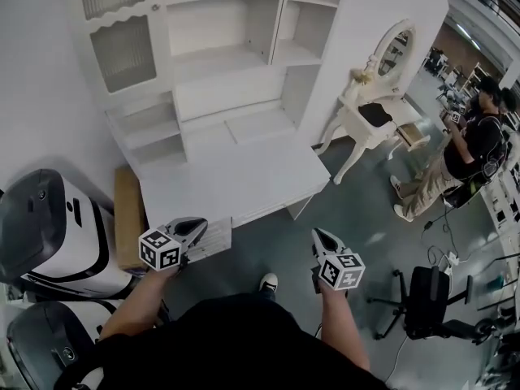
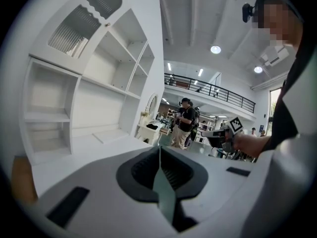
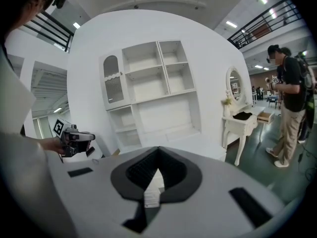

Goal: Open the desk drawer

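Left hand-held gripper and right hand-held gripper closed, empty; only head view shows drawer.

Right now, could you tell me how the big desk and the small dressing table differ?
The desk carries a shelved hutch; the dressing table carries an oval mirror. The desk's drawer front looks shut; the dressing table's drawer stands pulled out. Both are white.

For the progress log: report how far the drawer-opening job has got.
Nothing done yet: the drawer front of the desk looks shut. In hand: left tongs and right tongs, both closed and empty, are held short of the desk. Left: reach the drawer front, grip it, pull it out.
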### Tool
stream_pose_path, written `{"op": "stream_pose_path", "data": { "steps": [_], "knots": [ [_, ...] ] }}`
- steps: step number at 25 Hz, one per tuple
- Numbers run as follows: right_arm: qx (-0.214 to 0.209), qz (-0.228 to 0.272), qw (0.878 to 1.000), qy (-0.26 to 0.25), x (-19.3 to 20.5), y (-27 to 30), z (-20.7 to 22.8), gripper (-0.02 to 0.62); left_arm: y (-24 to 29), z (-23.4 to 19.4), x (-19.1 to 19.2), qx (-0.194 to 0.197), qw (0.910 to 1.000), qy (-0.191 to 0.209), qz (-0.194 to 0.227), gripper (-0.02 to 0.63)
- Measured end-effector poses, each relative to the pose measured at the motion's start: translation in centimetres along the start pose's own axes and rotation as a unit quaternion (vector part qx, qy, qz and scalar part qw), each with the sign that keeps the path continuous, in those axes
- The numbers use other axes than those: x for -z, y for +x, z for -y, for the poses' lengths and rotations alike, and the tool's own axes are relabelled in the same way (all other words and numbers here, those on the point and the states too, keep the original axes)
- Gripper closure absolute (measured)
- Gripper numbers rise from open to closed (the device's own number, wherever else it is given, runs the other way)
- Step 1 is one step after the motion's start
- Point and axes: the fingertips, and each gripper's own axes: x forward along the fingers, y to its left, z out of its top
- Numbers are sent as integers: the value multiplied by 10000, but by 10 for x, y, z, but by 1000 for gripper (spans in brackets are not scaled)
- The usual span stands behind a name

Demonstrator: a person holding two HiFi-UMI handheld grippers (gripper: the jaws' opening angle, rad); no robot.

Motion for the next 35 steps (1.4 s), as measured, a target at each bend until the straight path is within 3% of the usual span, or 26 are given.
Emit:
{"op": "stream_pose_path", "data": {
  "steps": [22, 35],
  "knots": [
    [-505, -300, 9982, 84, -47, 110, 133, 594, 140, -33, -49, -363, 9992, -6, -194, 588],
    [-1100, -535, 9924, 138, -53, 177, 186, 594, 189, -44, -57, -926, 9951, -174, -312, 588]
  ]
}}
